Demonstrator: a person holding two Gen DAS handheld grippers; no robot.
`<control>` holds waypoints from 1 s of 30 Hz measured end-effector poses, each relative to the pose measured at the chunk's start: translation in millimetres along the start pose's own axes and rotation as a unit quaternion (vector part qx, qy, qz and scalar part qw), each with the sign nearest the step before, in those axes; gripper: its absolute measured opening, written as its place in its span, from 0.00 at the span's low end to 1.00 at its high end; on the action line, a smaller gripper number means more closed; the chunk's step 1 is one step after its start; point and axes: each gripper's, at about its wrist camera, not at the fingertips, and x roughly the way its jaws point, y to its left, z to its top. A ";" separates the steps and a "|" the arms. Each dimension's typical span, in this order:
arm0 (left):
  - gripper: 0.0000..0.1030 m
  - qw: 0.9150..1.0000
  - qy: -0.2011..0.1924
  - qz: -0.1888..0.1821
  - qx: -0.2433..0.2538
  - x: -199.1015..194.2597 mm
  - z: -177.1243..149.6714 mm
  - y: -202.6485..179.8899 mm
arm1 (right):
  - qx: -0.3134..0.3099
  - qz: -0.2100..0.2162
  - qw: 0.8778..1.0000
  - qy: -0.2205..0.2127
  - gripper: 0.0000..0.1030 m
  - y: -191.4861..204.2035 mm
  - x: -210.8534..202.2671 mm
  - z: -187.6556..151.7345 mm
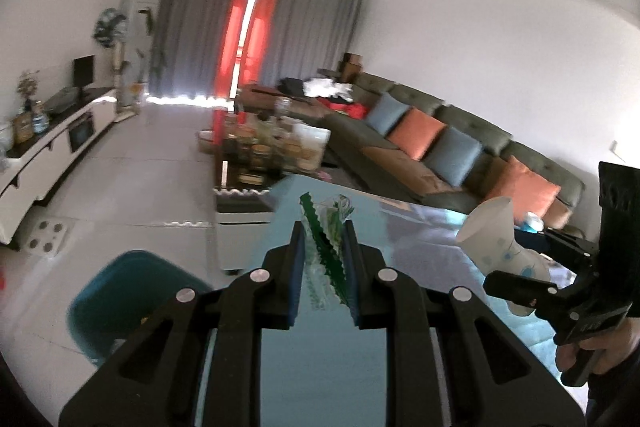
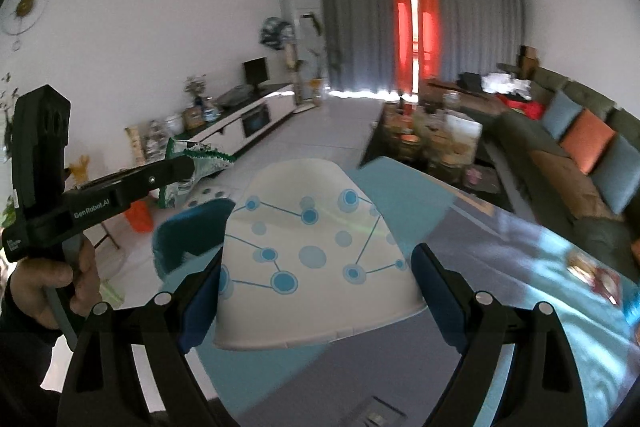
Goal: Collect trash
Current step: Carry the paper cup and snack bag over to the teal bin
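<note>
My left gripper [image 1: 324, 231] is shut on a green and clear plastic wrapper [image 1: 326, 243] and holds it up above the glossy blue table [image 1: 328, 359]. The wrapper also shows in the right wrist view [image 2: 192, 163], pinched in the left gripper [image 2: 188, 163]. My right gripper [image 2: 320, 259] is shut on a white paper cup with blue dots [image 2: 316, 251], squashed between the blue pads. The cup [image 1: 496, 239] and the right gripper [image 1: 520, 287] show at the right of the left wrist view.
A teal chair [image 1: 132, 299] stands left of the table; it also shows in the right wrist view [image 2: 192, 231]. A cluttered coffee table [image 1: 264, 147], a green sofa with cushions [image 1: 440, 155] and a white TV cabinet [image 1: 52, 147] lie beyond. A snack packet [image 2: 596, 275] lies on the table.
</note>
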 end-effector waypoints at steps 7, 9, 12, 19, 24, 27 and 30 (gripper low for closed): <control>0.18 0.998 -0.007 0.058 -0.024 -34.4 1.2 81.6 | -0.035 0.054 0.998 0.001 0.84 45.2 44.6 34.9; 0.18 0.997 -0.007 0.073 -0.028 -41.8 1.0 102.8 | -0.043 0.067 0.997 0.003 0.84 57.5 56.8 42.1; 0.18 0.995 -0.002 0.095 -0.038 -52.8 -2.5 136.4 | -0.055 0.087 0.995 0.010 0.84 76.1 78.1 52.6; 0.18 0.990 0.016 0.127 -0.055 -65.7 -16.3 190.0 | -0.078 0.124 0.989 0.034 0.84 112.0 122.5 66.7; 0.19 0.987 0.035 0.141 -0.063 -52.0 -28.8 205.2 | -0.087 0.139 0.985 0.059 0.84 131.4 151.0 66.3; 0.19 0.985 0.047 0.149 -0.066 -37.1 -36.8 214.2 | -0.090 0.140 0.983 0.081 0.84 139.7 172.4 64.4; 0.19 0.982 0.063 0.160 -0.072 -25.7 -48.5 226.0 | -0.091 0.142 0.981 0.097 0.84 146.5 184.4 60.3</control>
